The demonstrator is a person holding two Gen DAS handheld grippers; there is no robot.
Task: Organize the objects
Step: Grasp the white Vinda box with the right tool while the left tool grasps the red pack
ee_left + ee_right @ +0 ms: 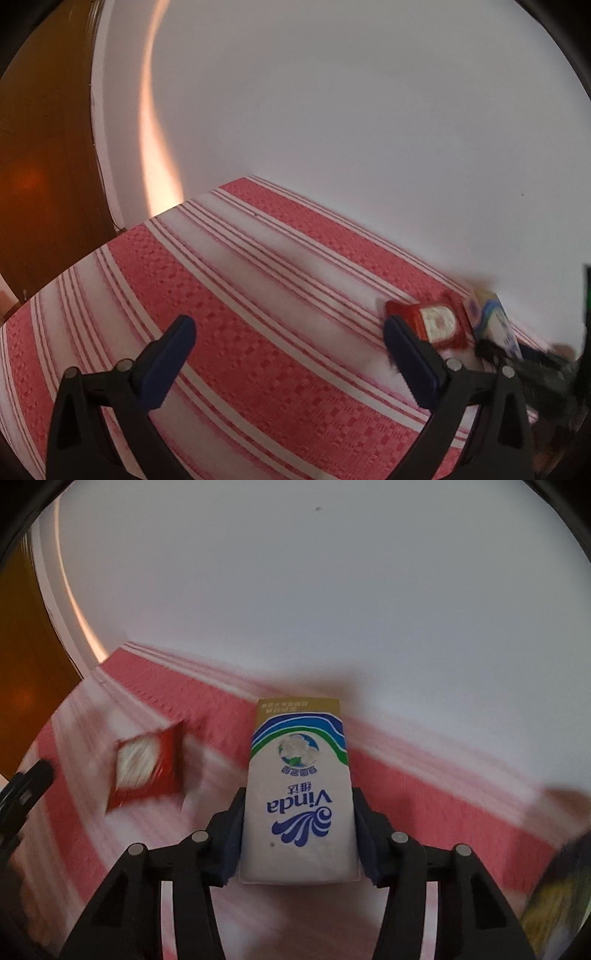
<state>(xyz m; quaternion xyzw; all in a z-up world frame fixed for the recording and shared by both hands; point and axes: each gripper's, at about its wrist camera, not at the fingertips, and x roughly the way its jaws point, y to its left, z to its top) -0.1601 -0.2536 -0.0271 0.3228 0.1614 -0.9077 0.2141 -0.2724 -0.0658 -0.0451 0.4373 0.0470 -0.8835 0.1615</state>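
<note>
Gripping tissue pack (299, 794), print (right wrist) legible

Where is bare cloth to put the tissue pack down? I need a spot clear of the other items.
The striped tablecloth is bare between the open left claw and the wall. It is crowded at the right: the red packet lies beside the Vinda tissue pack.

You see a tablecloth (258, 295) striped red and white, a red packet (436, 323) with a white panel, and a white tissue pack (299, 794) banded blue, green and gold, with blue lettering.
</note>
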